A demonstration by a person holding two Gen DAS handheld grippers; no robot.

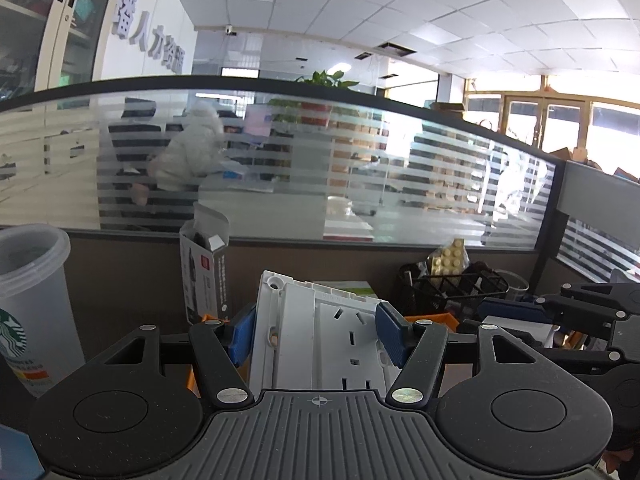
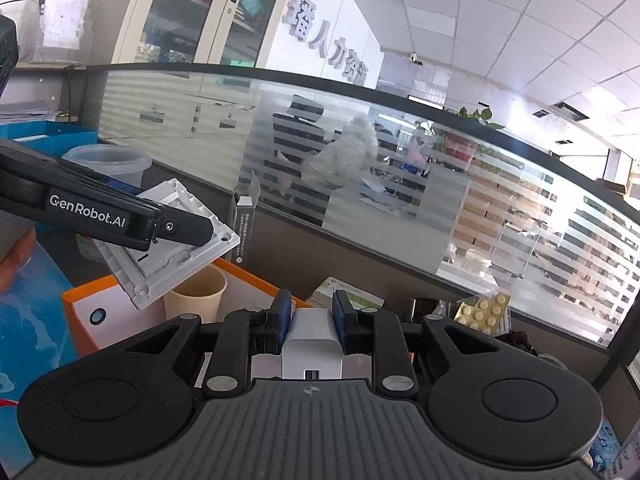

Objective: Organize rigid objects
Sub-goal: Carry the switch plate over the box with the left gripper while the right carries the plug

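Here the left gripper [image 1: 316, 336] clamps a white wall socket plate [image 1: 320, 340] between its blue pads, raised above the orange box [image 2: 92, 300]. The right gripper [image 2: 309, 316] pinches a small white block, perhaps a charger [image 2: 312, 340], between its fingers.

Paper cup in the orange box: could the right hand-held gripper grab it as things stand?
Probably not: the right hand-held gripper is shut on a white charger, and the wall socket panel hangs over the paper cup.
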